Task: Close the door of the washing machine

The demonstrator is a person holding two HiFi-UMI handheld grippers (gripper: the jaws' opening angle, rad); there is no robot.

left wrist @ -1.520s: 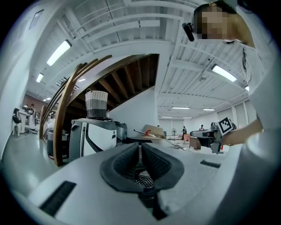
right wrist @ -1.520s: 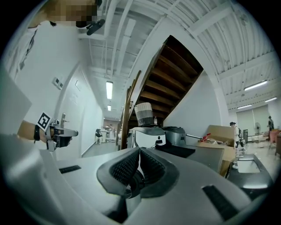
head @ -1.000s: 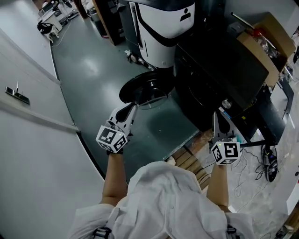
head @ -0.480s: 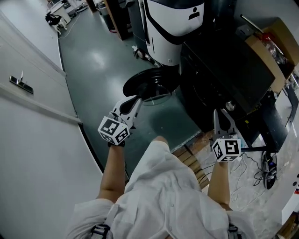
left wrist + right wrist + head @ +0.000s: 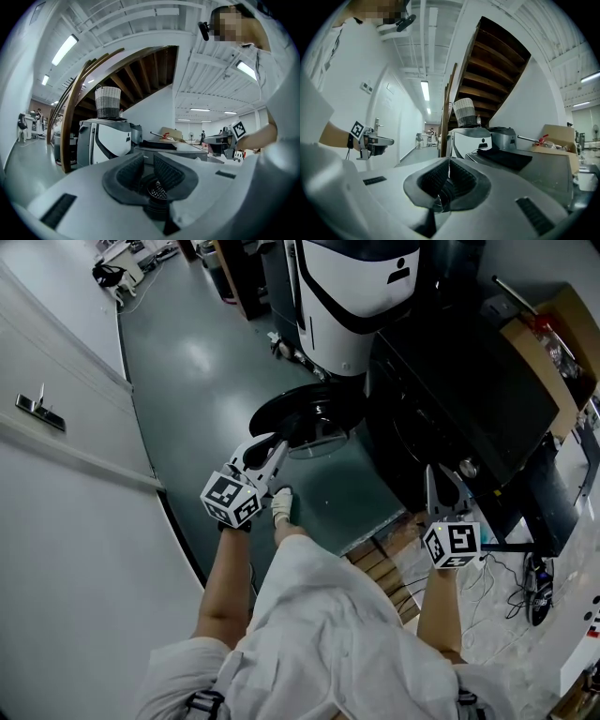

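Note:
The dark washing machine [image 5: 459, 381] stands at the right of the head view. Its round door [image 5: 305, 413] hangs open to the left over the green floor. My left gripper [image 5: 278, 444] points at the door's near rim, close to it; I cannot tell whether it touches. In the left gripper view, my left gripper [image 5: 148, 157] has its jaws opening, with a narrow gap and nothing between them. My right gripper [image 5: 439, 474] is by the machine's near front corner. In the right gripper view, my right gripper [image 5: 449, 161] is shut and empty.
A white-and-black unit [image 5: 347, 287] stands behind the door. A cardboard box [image 5: 553, 324] sits beyond the machine. Wooden boards [image 5: 375, 559] and cables [image 5: 525, 568] lie on the floor at the right. A white wall [image 5: 56, 521] runs along the left. The person's foot [image 5: 281, 502] is below the door.
My left gripper has moved closer to the open door. The person's foot has stepped forward beside it. My right gripper has shifted slightly by the machine's corner.

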